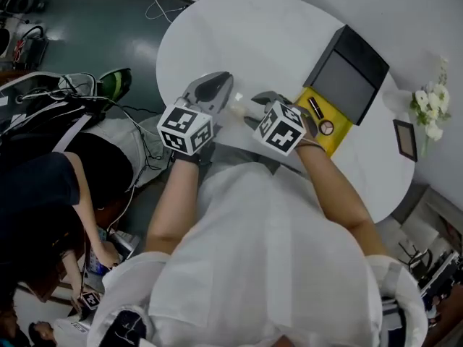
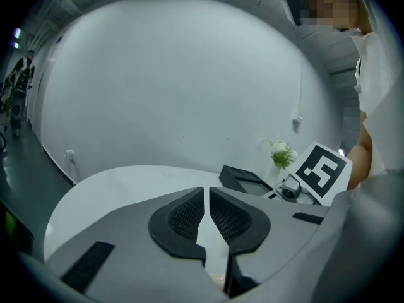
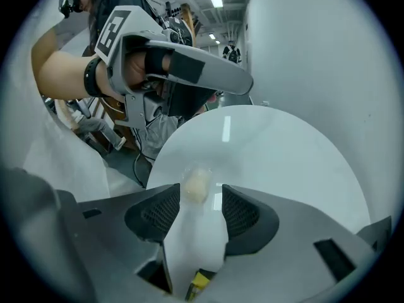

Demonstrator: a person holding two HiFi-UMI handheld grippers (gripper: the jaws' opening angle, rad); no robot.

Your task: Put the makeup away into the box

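A small clear bottle of beige makeup (image 1: pixel 235 108) lies on the white round table (image 1: pixel 253 35) between my two grippers. In the right gripper view the bottle (image 3: pixel 196 185) sits just past the tips, close to the left finger, and my right gripper (image 3: pixel 200 197) is open around nothing. My left gripper (image 1: pixel 226 78) hovers over the table left of the bottle, its jaws shut (image 2: pixel 206 197) and empty. The yellow box (image 1: pixel 334 139) stands open at the right, its black lid (image 1: pixel 347 74) tipped back. A black tube (image 1: pixel 316 108) and a round compact (image 1: pixel 327 127) lie inside.
White flowers (image 1: pixel 434 110) and a small picture frame (image 1: pixel 405 139) stand on the table's right side. Bags and cables (image 1: pixel 65 92) lie on the floor to the left, where another person (image 1: pixel 43 194) crouches. The table's near edge runs just under the grippers.
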